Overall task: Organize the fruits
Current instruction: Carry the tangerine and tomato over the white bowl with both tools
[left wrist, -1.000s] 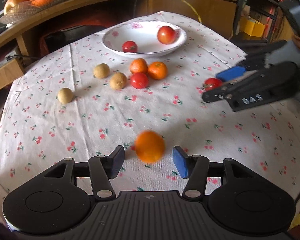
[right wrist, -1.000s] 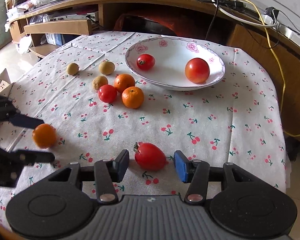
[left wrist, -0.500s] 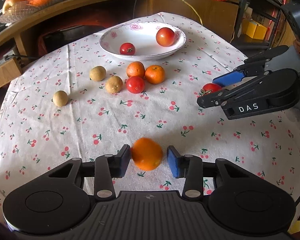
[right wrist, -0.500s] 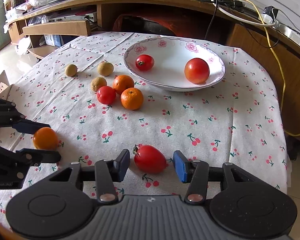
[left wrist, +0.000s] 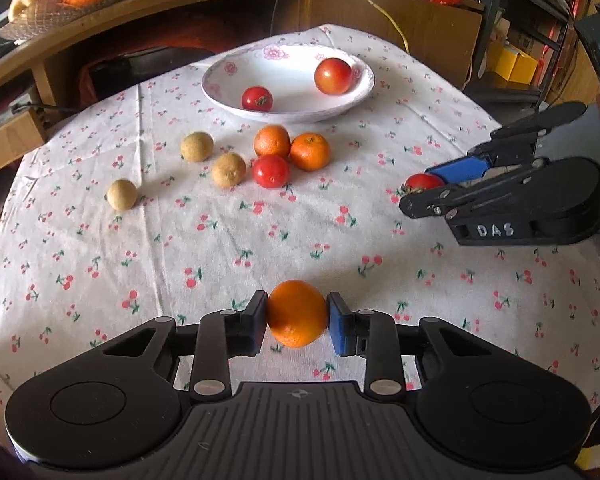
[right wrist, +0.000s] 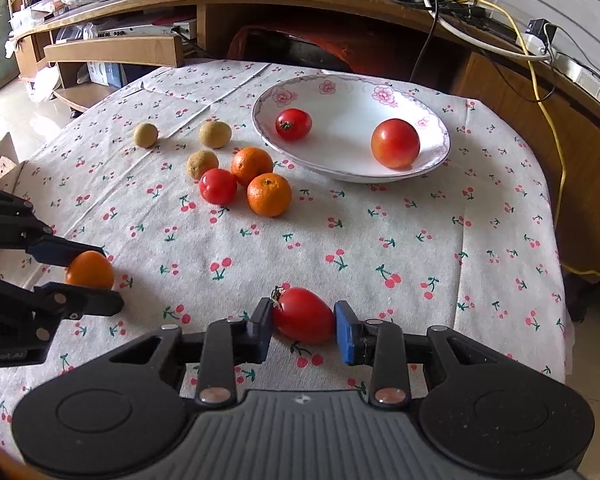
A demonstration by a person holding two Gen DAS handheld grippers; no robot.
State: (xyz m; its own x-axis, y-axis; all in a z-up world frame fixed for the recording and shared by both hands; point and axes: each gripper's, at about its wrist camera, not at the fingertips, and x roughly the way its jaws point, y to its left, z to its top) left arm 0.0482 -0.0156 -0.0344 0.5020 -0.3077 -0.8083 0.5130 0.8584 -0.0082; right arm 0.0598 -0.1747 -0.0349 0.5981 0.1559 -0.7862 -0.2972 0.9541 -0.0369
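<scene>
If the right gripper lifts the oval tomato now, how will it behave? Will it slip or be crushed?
The tomato looks smooth and glossy, so it may slip between the right gripper's flat pads. Its skin seems thin; a hard squeeze could probably bruise or split it. Being oval, it may pivot in the grip, and would likely roll crookedly on the tablecloth if dropped.

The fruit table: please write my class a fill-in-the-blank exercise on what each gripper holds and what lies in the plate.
1. The left gripper has its jaws shut on an ____.
2. The right gripper has its jaws shut on a red ____.
3. The white plate holds ____ tomatoes.
4. The number of brown fruits lying on the tablecloth is ____.

Missing words: orange; tomato; two; three
</scene>
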